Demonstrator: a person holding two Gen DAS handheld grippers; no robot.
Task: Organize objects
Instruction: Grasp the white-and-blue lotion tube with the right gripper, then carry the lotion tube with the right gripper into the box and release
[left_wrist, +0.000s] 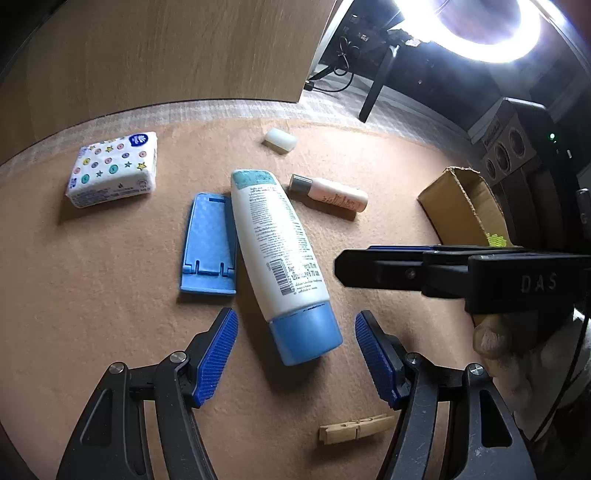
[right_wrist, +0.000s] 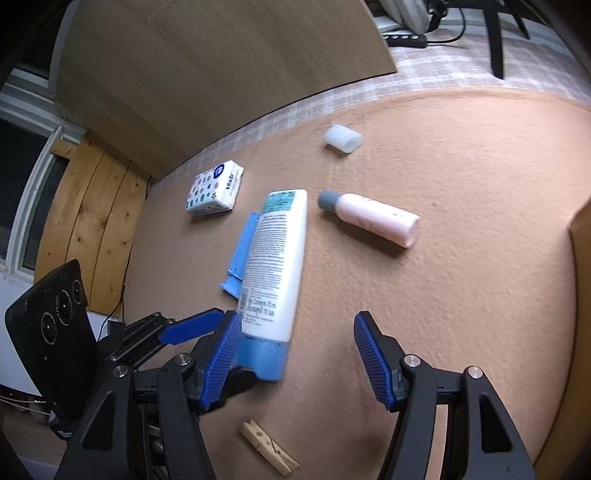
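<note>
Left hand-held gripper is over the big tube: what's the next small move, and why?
Probably lower the left hand-held gripper and close on the tube's blue cap: the jaws stand open astride it, not yet touching, and nothing is held.

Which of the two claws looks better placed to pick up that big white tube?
Probably the left gripper: its open jaws flank the white tube's blue cap. The right gripper has the tube beside one finger, not between them.
</note>
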